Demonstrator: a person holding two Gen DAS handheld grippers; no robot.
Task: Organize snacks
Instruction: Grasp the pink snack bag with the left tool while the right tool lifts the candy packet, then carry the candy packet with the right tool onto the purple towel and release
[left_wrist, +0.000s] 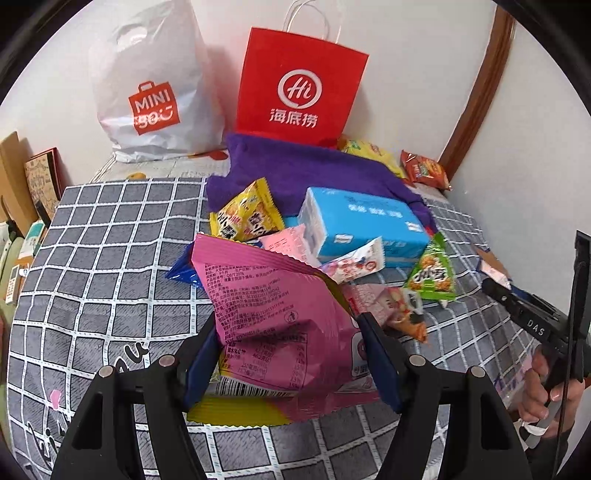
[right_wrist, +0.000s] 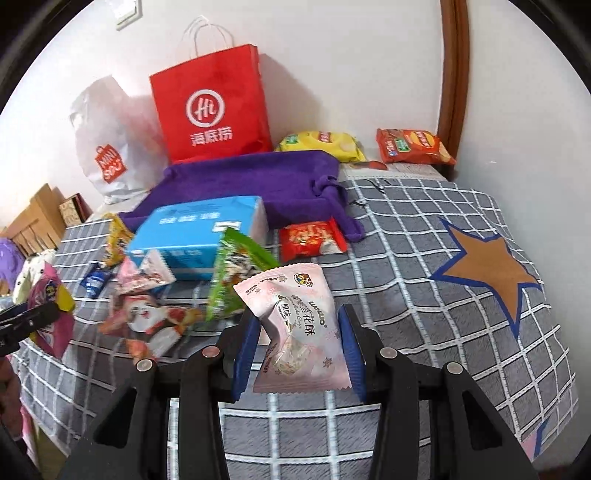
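- Left gripper (left_wrist: 288, 354): clenched on a large glossy pink snack bag (left_wrist: 269, 310), printed back facing up, raised over the grey checked bedspread (left_wrist: 110, 240).
- Right gripper (right_wrist: 297, 343): grasping a small pale-pink nougat packet (right_wrist: 299, 332), crumpled, near the blue tissue box (right_wrist: 199, 236).

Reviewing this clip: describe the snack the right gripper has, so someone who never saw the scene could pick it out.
On the grey checked blanket, in front of the blue tissue box, the right gripper is shut on the pale pink packet. Unlike the green packet behind it, it bears snowflakes and brown lettering.
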